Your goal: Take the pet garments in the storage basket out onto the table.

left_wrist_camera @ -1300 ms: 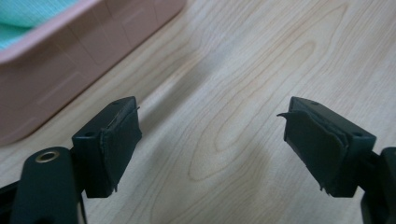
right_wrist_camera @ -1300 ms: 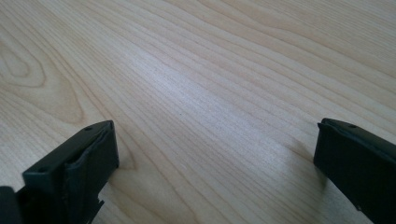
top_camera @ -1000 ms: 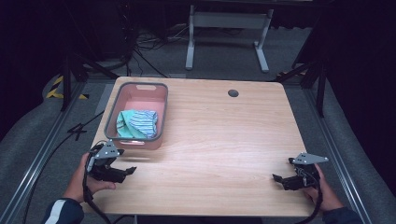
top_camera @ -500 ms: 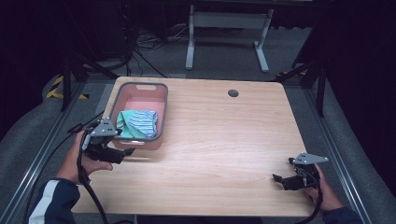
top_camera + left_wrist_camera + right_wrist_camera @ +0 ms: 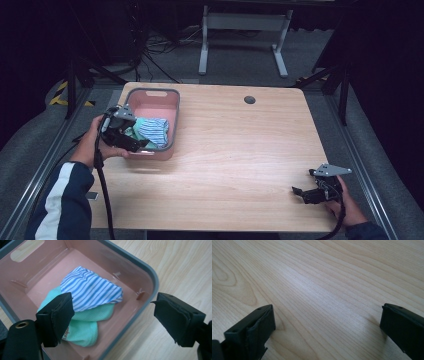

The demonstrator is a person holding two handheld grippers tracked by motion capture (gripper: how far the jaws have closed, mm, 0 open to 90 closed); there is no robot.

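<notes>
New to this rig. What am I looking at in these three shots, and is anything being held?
There is no robot arm here: a person holds a two-jaw gripper in each hand at a wooden table. The high view comes from a fixed camera above the person's side. The other two views come from cameras riding on the grippers, looking along their black jaws.

On the table stands a pink bin with a grey rim. Inside lie a blue-striped cloth and a mint-green cloth beneath it.

The left gripper hangs over the bin's near edge, jaws open with nothing between them. The right gripper sits at the table's near right corner, jaws open over bare wood. Nothing is held.
</notes>
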